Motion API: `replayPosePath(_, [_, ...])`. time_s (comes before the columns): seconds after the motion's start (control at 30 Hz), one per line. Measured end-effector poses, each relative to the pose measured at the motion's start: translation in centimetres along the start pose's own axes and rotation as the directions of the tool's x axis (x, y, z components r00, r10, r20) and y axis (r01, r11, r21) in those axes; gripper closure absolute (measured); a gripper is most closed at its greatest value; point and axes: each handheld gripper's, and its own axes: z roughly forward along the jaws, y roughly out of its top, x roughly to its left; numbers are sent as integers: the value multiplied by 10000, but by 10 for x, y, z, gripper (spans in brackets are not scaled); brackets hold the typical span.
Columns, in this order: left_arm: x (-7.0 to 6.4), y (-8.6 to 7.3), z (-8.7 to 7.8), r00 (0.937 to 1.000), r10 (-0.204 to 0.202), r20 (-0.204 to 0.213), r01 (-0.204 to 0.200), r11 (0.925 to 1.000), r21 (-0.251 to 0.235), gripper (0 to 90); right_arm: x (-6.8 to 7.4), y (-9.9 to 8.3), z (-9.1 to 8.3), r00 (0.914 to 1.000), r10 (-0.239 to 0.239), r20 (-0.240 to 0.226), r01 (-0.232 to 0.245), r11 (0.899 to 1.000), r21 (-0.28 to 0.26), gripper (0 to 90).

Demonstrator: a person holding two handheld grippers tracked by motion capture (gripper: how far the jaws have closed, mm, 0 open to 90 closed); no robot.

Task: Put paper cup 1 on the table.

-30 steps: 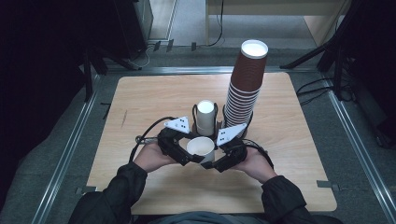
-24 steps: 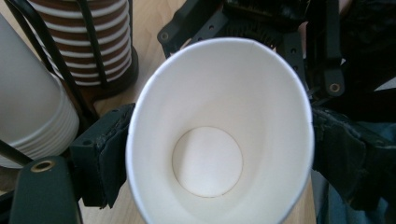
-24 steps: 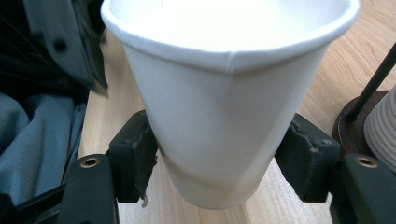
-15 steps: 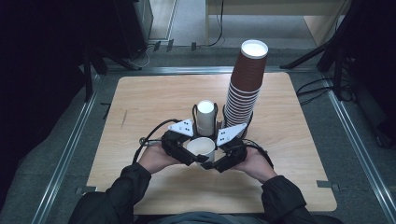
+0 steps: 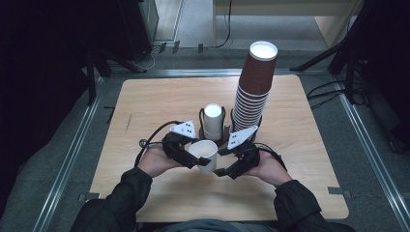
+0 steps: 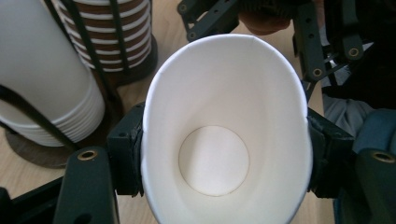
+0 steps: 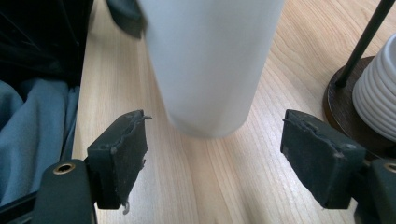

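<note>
So the desk (image 5: 145,101) is a light wood top with rounded corners, sitting on a grey carpeted floor (image 5: 372,140) with metal rails (image 5: 67,159) running along its left and right sides, and the room around it is pretty dark, with black stands and some cables behind the far edge. Near the middle of the desk there's a dark round holder (image 5: 223,141) with thin black wire uprights: a short stack of white cups (image 5: 212,121) sits in it, and just to the right a tall stack of brown cups (image 5: 254,87) leans a bit toward the far right corner, its top cup showing a white inside. Closer to the near edge, both of the person's hands come in from the bottom in dark sleeves. The left gripper (image 5: 186,153) has its fingers (image 6: 126,149) clamped on a single white paper cup (image 5: 205,154), and in the left gripper view the rim is squashed into an oval between the two pads, mouth facing the camera, so it's a firm squeeze on both sides. The cup sits just in front of the holder, a little toward the near edge, and looks lifted off the wood. The right gripper (image 5: 231,166) is right beside it on the other side with its fingers (image 7: 119,154) spread wide, the cup's white wall between them in the right gripper view but not touching either pad.
</note>
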Motion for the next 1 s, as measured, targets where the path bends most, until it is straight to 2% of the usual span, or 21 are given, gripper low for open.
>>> replayPosePath(0.07, [2, -1, -3, 9998, 0, -177, 0, 10000, -1, 302, 0, 0, -1, 10000, 43, 17, -43, 10000, 41, 231])
replayPosePath(0.27, [8, -4, -7, 9993, -136, -350, 143, 9997, 213, 301, 1, -2, -6, 9976, 613, 306, -605, 9978, -272, 226])
replayPosePath(0.37, [10, -6, -10, 9990, -236, -370, 245, 9994, 227, 300, 2, -3, -9, 9961, 640, 604, -615, 9972, -418, 220])
replayPosePath(0.43, [11, -7, -11, 9985, -293, -452, 305, 9992, 248, 300, 1, -5, -11, 9939, 725, 828, -687, 9965, -483, 220])
replayPosePath(0.57, [15, -10, -15, 9977, -338, -593, 359, 9988, 348, 299, 0, -6, -15, 9825, 1460, 1153, -1407, 9886, -528, 216])
replayPosePath(0.77, [19, -11, -23, 9964, -488, -692, 514, 9980, 365, 297, 4, -8, -19, 9870, 824, 1379, -774, 9961, -415, 203])
replayPosePath(1.0, [31, -20, -33, 9926, -898, -814, 922, 9954, 265, 297, 1, -12, -24, 9818, 859, 1695, -825, 9962, -269, 203])
